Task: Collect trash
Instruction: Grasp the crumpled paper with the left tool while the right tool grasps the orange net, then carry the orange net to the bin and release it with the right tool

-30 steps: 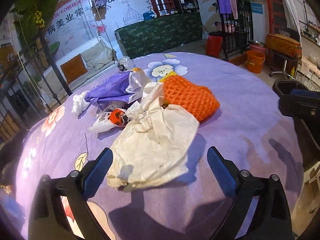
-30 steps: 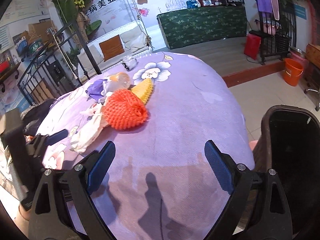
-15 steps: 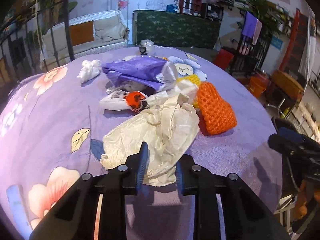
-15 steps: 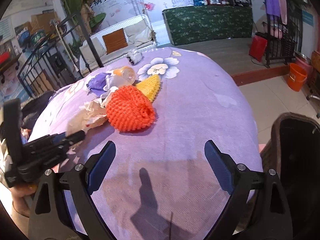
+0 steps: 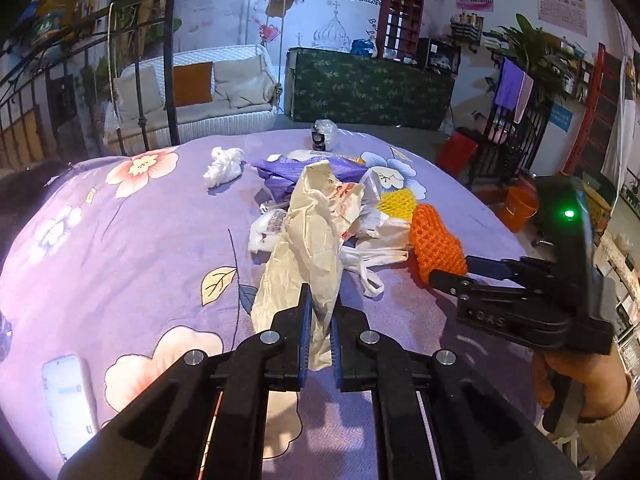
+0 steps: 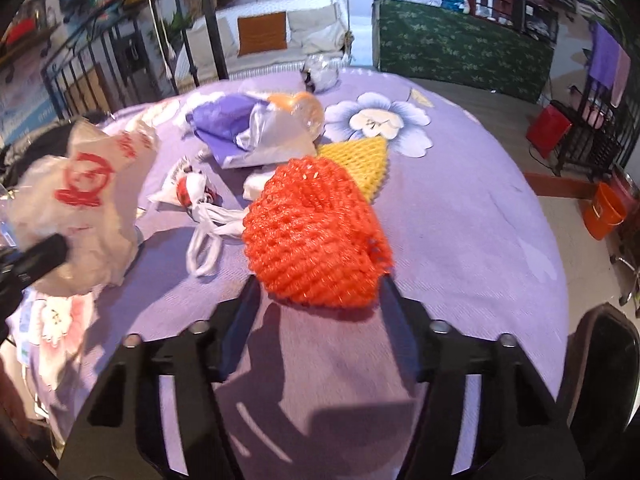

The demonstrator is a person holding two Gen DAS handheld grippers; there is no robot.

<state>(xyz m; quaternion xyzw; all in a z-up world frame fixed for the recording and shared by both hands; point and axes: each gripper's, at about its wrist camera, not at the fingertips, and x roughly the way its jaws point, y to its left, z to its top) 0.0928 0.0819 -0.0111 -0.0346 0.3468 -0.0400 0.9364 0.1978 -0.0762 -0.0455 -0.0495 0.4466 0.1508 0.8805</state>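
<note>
Left wrist view: the left hand-held gripper [image 5: 319, 320] at lower centre is clenched on the lower end of a cream bag [image 5: 316, 240], which rises crumpled toward the middle of the frame over the purple floral counter [image 5: 132, 248]. Behind it lies the trash pile: a purple bag [image 5: 280, 172], white bags [image 5: 372, 244], a yellow net [image 5: 396, 202], and a white tissue [image 5: 224, 166] apart at upper left. At right, the right hand-held gripper [image 5: 446, 270] reaches the orange net [image 5: 436, 240], held by a hand [image 5: 576, 376] at lower right.

Right wrist view: the right hand-held gripper [image 6: 318, 292] at lower centre is closing, the orange net [image 6: 312, 236] between its fingers, which flank it; whether the pads press it I cannot tell. The yellow net [image 6: 360, 160] touches it behind. The purple bag [image 6: 224, 120] lies at upper centre, an orange-capped clear bottle [image 6: 300, 110] resting on it. The cream bag [image 6: 80, 200], red-printed, hangs at left. A dark bin [image 6: 604, 380] shows at lower right; its contents are hidden.
</note>
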